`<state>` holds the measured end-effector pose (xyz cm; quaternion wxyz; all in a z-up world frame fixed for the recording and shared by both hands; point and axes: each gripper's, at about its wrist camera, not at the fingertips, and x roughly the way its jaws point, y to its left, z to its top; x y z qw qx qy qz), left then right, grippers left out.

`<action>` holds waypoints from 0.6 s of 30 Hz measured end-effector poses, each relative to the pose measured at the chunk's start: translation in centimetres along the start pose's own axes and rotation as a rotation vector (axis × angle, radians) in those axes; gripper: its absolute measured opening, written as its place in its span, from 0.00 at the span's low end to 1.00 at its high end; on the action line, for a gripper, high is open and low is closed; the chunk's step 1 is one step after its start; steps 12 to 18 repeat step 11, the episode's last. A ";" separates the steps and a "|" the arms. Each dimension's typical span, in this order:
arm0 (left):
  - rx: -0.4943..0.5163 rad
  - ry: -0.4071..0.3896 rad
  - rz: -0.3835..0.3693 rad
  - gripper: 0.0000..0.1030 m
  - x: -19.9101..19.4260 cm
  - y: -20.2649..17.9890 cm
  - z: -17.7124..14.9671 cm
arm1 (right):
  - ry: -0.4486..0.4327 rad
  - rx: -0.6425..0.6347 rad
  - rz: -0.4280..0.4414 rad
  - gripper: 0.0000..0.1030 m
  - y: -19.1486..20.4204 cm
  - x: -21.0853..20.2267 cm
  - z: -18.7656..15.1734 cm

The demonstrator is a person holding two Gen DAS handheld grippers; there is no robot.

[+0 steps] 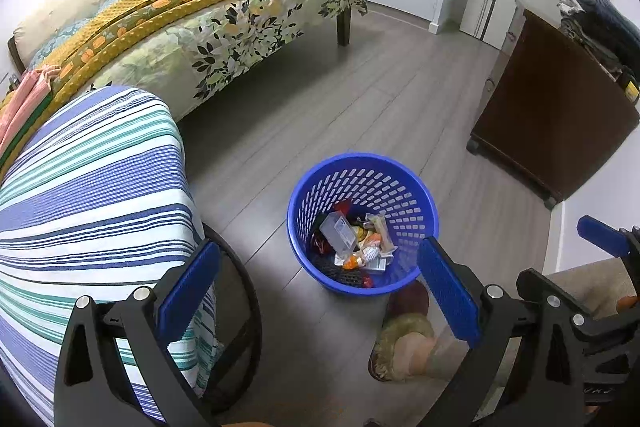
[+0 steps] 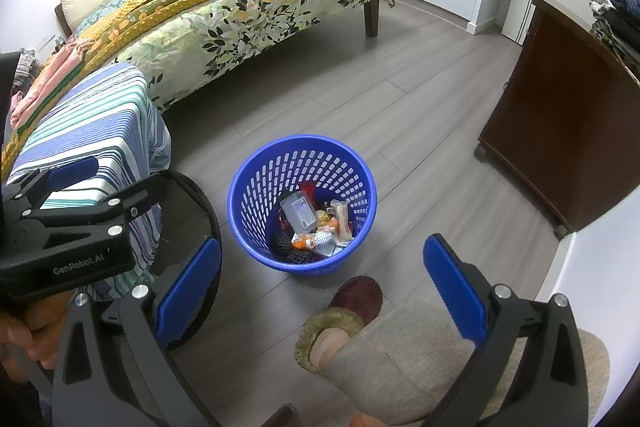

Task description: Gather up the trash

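One basket [image 1: 362, 187] on the floor [image 1: 320, 99], blue, perforated, upright, mouth up. Holds the trash [image 1: 356, 243]: a clear box [image 1: 338, 233] leaning on its long axis up toward the left wall, an orange bottle [image 1: 358, 261] lying flat, a pale wrapper [image 1: 382, 233] pointing toward the rim, red scraps beneath. Same heap [image 2: 316, 223] visible from the right wrist, low in the basket [image 2: 302, 163]. Left gripper [image 1: 316, 291] spread wide, nothing between its blue pads [image 1: 188, 291]. Right gripper [image 2: 320, 291] likewise wide open and empty. Both above and just short of the basket. Slippered foot [image 2: 344, 311] close beside the basket's near side. Striped cloth [image 1: 92, 187] at left, bed [image 1: 200, 27] beyond, brown cabinet [image 1: 552, 115] at right.
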<state>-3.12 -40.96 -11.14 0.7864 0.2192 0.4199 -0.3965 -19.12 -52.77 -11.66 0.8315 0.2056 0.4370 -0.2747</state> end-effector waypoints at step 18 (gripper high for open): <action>-0.005 0.029 -0.001 0.95 0.1 -0.1 0.0 | 0.003 -0.001 -0.002 0.96 -0.2 0.0 0.1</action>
